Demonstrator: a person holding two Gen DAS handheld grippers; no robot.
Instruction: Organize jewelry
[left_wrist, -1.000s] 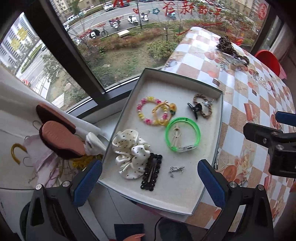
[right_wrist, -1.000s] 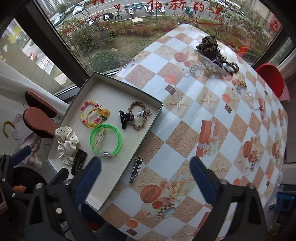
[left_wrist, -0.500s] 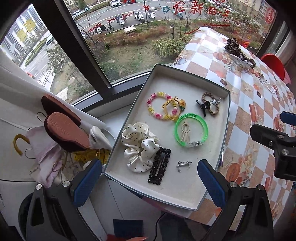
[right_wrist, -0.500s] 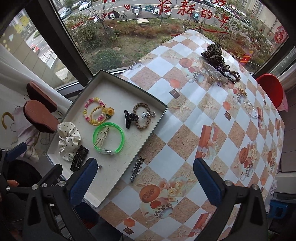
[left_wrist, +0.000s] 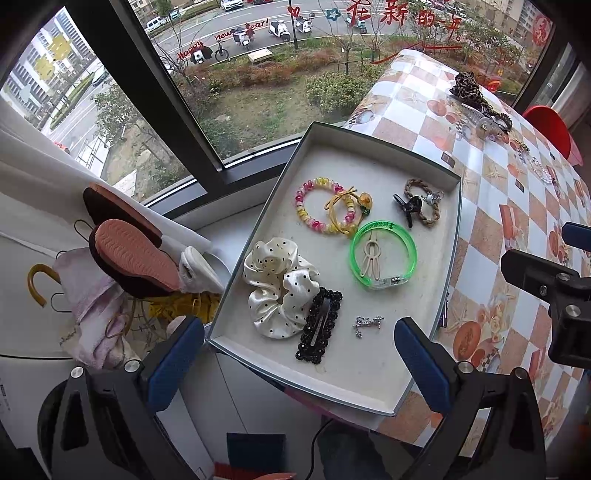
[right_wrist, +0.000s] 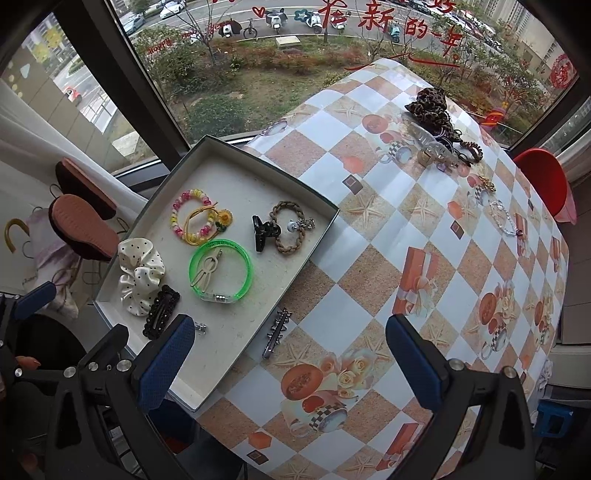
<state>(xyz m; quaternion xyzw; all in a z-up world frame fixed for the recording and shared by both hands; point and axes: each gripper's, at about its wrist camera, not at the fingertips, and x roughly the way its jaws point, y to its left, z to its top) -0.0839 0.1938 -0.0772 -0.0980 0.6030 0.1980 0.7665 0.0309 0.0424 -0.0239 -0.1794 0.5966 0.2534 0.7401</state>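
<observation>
The studded metal hair clip (right_wrist: 277, 333) lies on the desk (right_wrist: 373, 236) just outside the tray's (right_wrist: 258, 158) near edge, lengthwise along it, nearer the wide-open, empty right tool (right_wrist: 291, 363).

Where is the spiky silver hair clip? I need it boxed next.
In the right wrist view, the spiky hair clip lies on the tablecloth just outside the box, near the green bracelet.

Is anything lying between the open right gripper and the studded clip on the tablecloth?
Nothing visible does. The studded clip lies alone on the tablecloth, just outside the tray's wall, ahead of the right gripper.
</observation>
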